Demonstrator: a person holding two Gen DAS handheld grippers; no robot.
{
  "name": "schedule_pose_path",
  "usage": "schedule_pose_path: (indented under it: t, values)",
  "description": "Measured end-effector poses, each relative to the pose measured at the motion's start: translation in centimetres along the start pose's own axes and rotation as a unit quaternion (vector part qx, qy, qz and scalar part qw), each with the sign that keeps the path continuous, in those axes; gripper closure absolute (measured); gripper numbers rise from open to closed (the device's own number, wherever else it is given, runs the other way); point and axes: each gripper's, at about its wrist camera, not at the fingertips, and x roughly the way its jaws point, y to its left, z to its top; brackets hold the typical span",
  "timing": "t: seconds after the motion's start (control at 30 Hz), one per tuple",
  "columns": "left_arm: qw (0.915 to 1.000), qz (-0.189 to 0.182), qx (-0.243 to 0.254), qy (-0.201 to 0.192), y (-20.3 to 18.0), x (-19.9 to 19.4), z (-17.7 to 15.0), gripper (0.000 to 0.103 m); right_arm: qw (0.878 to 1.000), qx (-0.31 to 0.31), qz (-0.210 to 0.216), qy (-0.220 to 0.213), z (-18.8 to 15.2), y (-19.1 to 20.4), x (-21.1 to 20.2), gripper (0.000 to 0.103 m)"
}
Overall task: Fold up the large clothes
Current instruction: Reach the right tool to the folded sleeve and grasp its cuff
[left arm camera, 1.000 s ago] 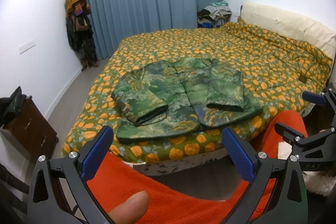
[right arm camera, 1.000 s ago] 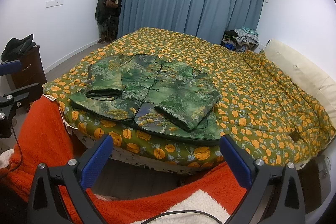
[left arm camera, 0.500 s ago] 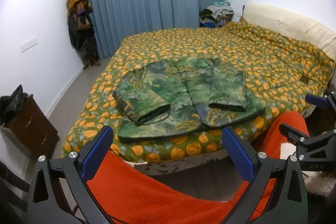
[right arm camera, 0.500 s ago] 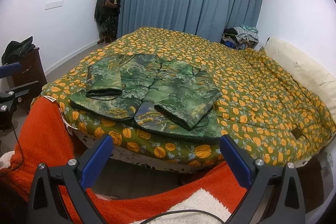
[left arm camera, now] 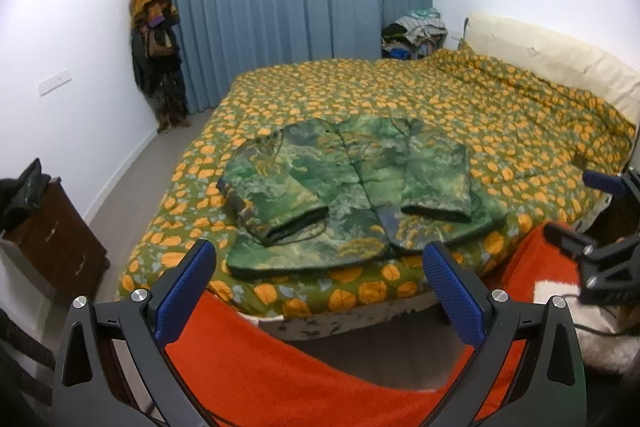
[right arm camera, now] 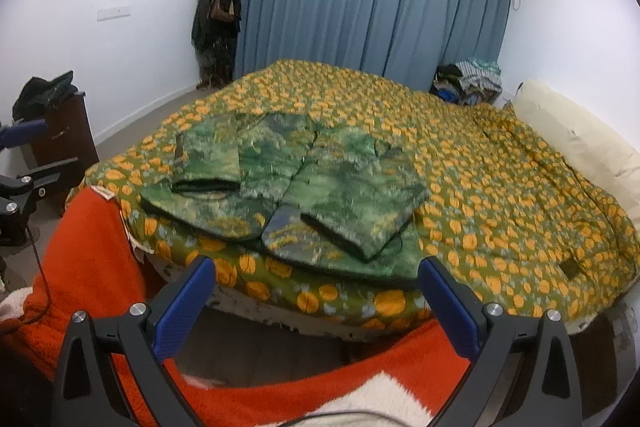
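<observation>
The green camouflage jacket [left arm camera: 352, 195] lies flat near the foot edge of the orange-patterned bed [left arm camera: 500, 131], sleeves folded over its front, ahead of the left gripper [left arm camera: 318, 289] and right gripper [right arm camera: 316, 293], both spread wide, empty, apart from it.

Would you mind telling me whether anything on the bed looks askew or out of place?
Little stands out. The green camouflage padded jacket lies flat near the foot edge of the orange-patterned quilt, both sleeves folded in. The left-side sleeve sits slightly more angled than the other.
</observation>
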Motion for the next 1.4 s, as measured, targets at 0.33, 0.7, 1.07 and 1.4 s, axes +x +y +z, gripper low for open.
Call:
schedule_pose_path:
  t: [0.33, 0.7, 1.07, 1.4]
  values:
    - [0.9979, 0.041, -0.041, -0.031, 4.8, 3.9, 3.2, 0.0, 0.997, -0.003, -0.021, -0.069, 3.8, -5.6, 4.2, 0.0]
    - [0.9977, 0.038, -0.048, 0.03, 3.6, 9.2, 1.8, 0.0, 0.997, -0.047, 0.02, 0.056, 1.0, -5.0, 15.8, 0.0]
    - [0.9955, 0.016, -0.046, 0.081, 2.0, 11.1, -1.0, 0.0, 0.981, -0.127, 0.038, 0.141, -0.5, -2.2, 24.8, 0.001]
    - [0.9942, 0.01, -0.036, 0.101, 1.3, 12.2, -1.5, 0.0, 0.972, -0.167, 0.036, 0.16, -1.0, -2.1, 27.5, 0.001]
